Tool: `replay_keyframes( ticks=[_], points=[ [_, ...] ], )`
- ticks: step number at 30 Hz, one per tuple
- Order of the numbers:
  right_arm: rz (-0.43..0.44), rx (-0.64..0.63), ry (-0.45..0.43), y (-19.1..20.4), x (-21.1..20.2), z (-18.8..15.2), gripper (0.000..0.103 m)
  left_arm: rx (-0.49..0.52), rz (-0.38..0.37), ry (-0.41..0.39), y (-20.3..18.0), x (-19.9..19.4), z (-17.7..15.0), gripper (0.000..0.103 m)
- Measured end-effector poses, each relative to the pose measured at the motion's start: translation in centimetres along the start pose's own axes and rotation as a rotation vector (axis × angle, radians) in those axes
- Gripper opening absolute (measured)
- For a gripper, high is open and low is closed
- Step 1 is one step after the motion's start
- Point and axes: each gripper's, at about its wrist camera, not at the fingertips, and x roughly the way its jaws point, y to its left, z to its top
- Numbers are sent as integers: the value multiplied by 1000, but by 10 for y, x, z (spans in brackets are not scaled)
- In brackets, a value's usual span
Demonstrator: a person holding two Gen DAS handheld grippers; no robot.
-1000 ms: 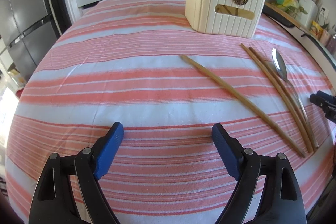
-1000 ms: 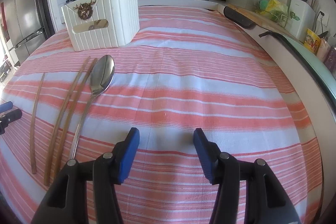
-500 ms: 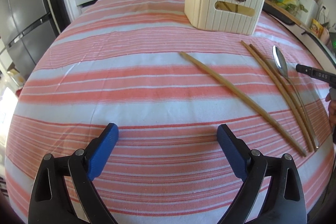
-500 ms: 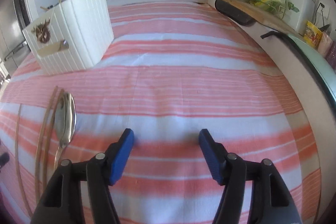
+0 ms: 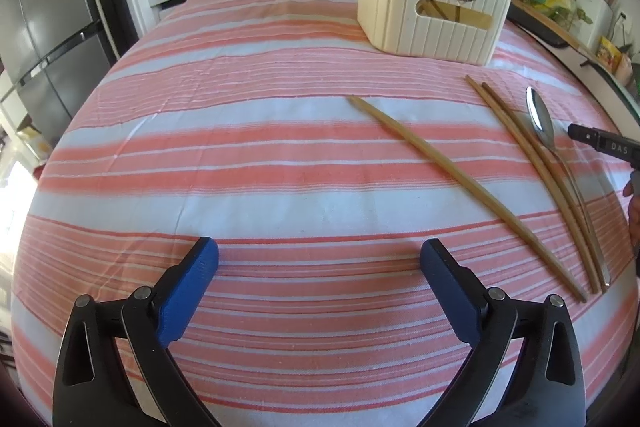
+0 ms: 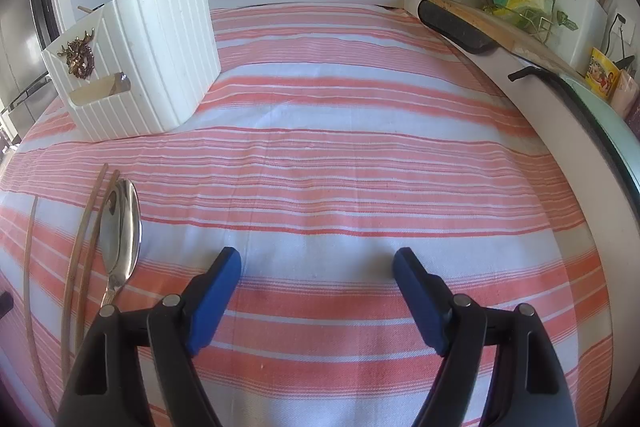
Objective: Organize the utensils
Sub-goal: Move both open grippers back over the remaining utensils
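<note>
Three thin, smooth wooden chopsticks and a glossy steel spoon lie flat on the striped cloth at right of the left view, below the ribbed white holder. Flat on soft fabric, they could slip or roll from a pinch. Left tool is opening, empty; right tool gapes wide, empty.

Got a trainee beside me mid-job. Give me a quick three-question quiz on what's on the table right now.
1. True or false: the spoon lies inside the white utensil holder.
2. How many loose chopsticks lie on the striped cloth? A) two B) three C) five
3. Fill in: nothing is between the fingers of the left hand-held gripper or the right hand-held gripper; both are ____.

Key: 1 false; 2 B; 3 open.
</note>
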Motion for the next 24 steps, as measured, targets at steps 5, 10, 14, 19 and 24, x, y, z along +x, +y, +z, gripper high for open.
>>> replay_keyframes(
  ticks=[5,10,14,19,24],
  points=[
    [2,1,-1,0,0,0,81,-29,36,-3,2,-1,0,102],
    [2,2,-1,-1,0,0,80,-96,37,-10,6,-4,3,101],
    [2,2,-1,-1,0,0,81,-136,-35,-42,-6,-16,8,101],
    [2,2,-1,0,0,0,81,-144,-100,-55,-30,-17,17,101],
    [2,2,-2,-1,0,0,81,-84,-77,-16,-67,-5,27,101]
  ],
)
